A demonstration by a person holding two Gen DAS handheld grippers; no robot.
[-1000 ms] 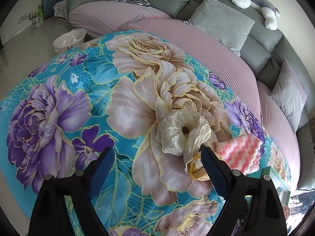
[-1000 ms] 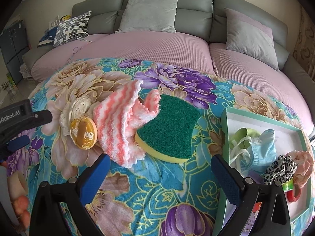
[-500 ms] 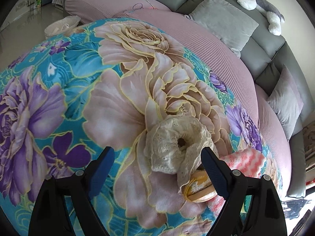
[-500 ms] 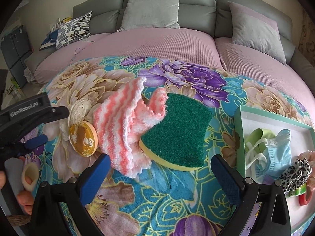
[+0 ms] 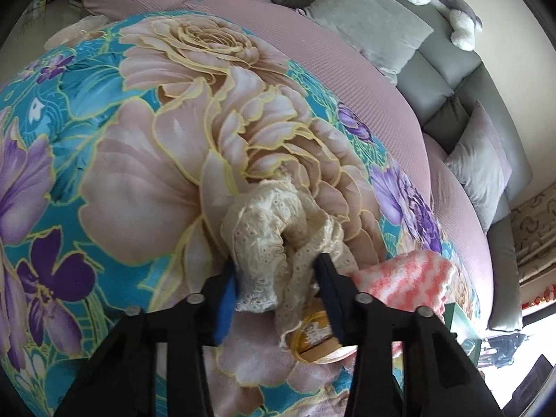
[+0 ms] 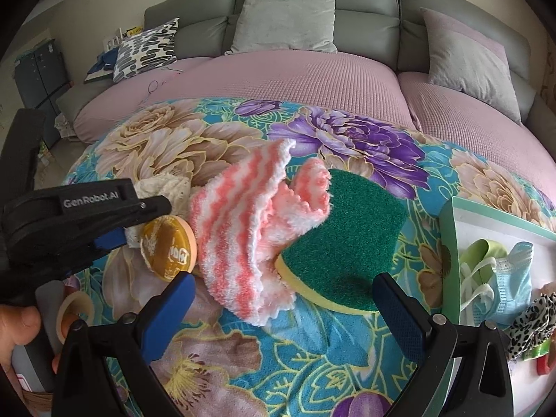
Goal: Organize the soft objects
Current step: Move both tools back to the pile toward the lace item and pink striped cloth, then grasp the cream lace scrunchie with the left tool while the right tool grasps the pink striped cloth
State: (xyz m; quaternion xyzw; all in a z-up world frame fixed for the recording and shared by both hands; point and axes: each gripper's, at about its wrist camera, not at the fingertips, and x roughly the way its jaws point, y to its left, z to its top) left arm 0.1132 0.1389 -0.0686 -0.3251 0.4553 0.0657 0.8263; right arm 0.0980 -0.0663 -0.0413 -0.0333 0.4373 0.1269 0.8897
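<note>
Two grippers here, and the left gripper (image 5: pixel 278 278) is the busy one: its jaws are closing around the cream lace scrunchie (image 5: pixel 274 239), which sits bunched between the pads on the flowery blanket (image 5: pixel 114 180). Looks to me like the pads are already squeezing the lace, pointing steeply down into it. My worry: the lace is floppy and drapes over the round gold puff (image 6: pixel 169 248) right beside it, so a shallow pinch could catch only a frill and let it slip on the lift, or drag the puff along. The right gripper (image 6: pixel 283 307) hangs with jaws spread wide and empty, tilted down over the pink striped cloth (image 6: pixel 243 229) and green sponge (image 6: pixel 347 239). Further right is the tray (image 6: pixel 448 243), already holding a few soft bits; that's likely where the scrunchie goes. Sofa (image 6: pixel 368 0) at the back.
</note>
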